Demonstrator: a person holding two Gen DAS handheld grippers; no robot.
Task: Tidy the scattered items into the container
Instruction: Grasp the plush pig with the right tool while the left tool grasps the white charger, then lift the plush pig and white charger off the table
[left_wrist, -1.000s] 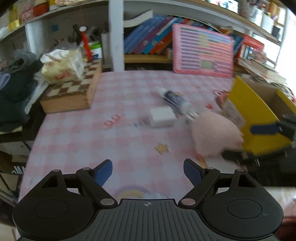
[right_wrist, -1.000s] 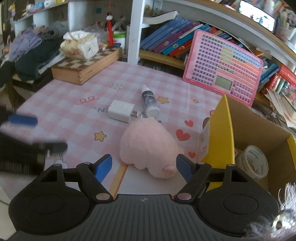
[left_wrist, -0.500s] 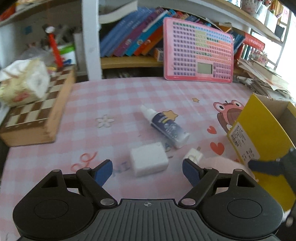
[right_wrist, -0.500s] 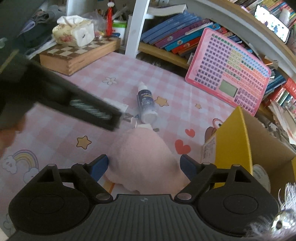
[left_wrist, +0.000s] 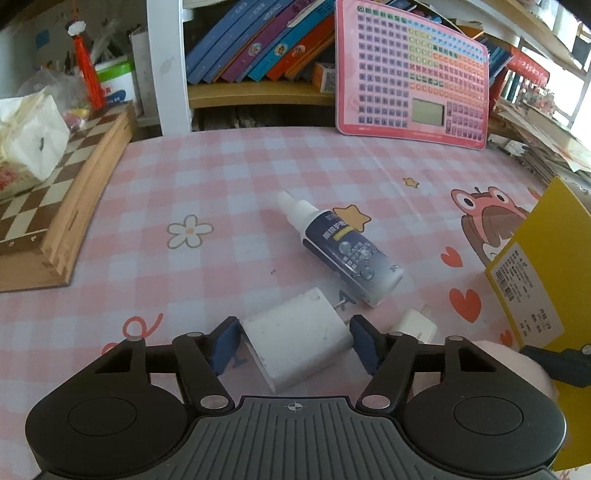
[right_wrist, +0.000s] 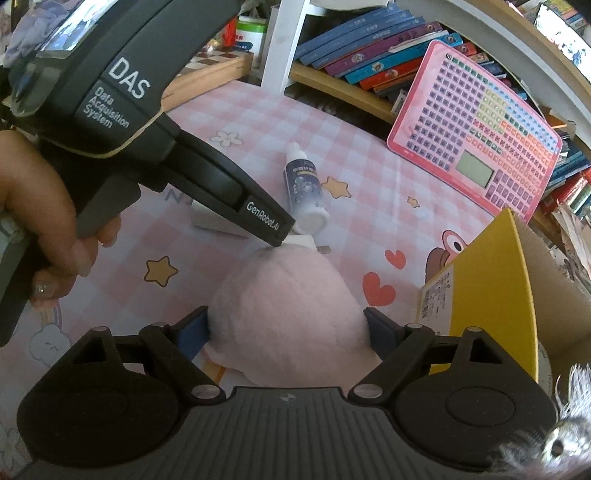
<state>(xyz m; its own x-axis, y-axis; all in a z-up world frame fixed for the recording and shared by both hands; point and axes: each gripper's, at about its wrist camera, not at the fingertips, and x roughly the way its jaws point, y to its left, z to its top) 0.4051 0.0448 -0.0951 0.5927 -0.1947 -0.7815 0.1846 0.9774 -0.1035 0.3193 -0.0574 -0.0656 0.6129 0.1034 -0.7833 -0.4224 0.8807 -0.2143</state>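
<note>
Moved: both my grippers came forward over the table.
Left gripper (left_wrist: 293, 341): wide, straddling white charger (left_wrist: 298, 343).
Right gripper (right_wrist: 287, 330): wide, flanking pink plush (right_wrist: 286, 308).

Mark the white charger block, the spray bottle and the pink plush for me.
white charger block (left_wrist: 299, 343), left wrist view, middle of its top face.
spray bottle (left_wrist: 351, 254), left wrist view, on the dark label.
pink plush (right_wrist: 288, 314), right wrist view, centre of its fuzzy back.

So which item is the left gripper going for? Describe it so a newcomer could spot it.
On the pink checked tablecloth, just short of the lying spray bottle, sits a white charger block between the left gripper's open fingers. It is bigger and squarer than the small white plug beside it.
</note>
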